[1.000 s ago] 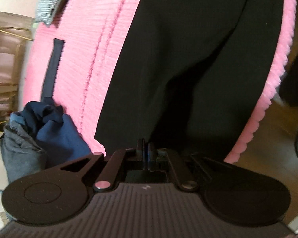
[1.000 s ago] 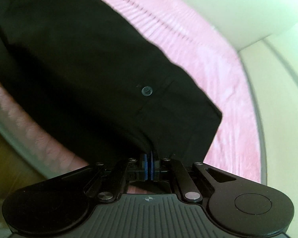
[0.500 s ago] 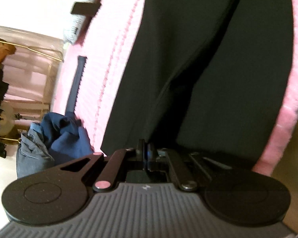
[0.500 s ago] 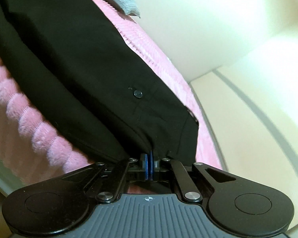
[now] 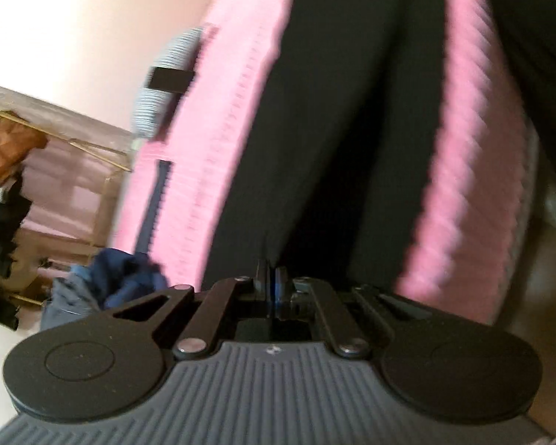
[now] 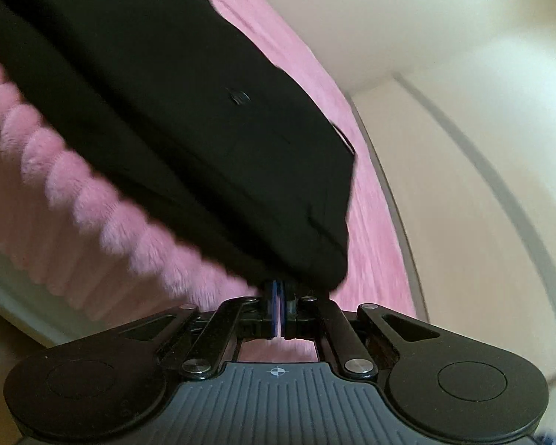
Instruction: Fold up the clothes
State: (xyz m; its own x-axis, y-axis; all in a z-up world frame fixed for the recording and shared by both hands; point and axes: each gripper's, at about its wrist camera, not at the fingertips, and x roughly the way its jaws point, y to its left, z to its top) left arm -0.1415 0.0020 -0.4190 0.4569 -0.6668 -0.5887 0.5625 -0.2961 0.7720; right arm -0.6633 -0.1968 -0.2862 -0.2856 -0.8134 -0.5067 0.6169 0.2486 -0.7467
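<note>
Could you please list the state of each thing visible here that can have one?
Left tongs: shut on the black fabric garment.
Right tongs: shut on the same garment.
Black fabric garment: spread flat on the pink ribbed blanket, near edge pinched.
Dark blue clothes pile: crumpled, unfolded.

I count one black garment (image 5: 337,141), one pink blanket (image 5: 218,155), one blue clothes heap (image 5: 103,289), one grey pillow (image 5: 166,85), two grippers (image 5: 272,289).

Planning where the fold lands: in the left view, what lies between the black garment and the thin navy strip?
Only bare pink blanket separates the black garment from the navy strip, in the left wrist view.
</note>
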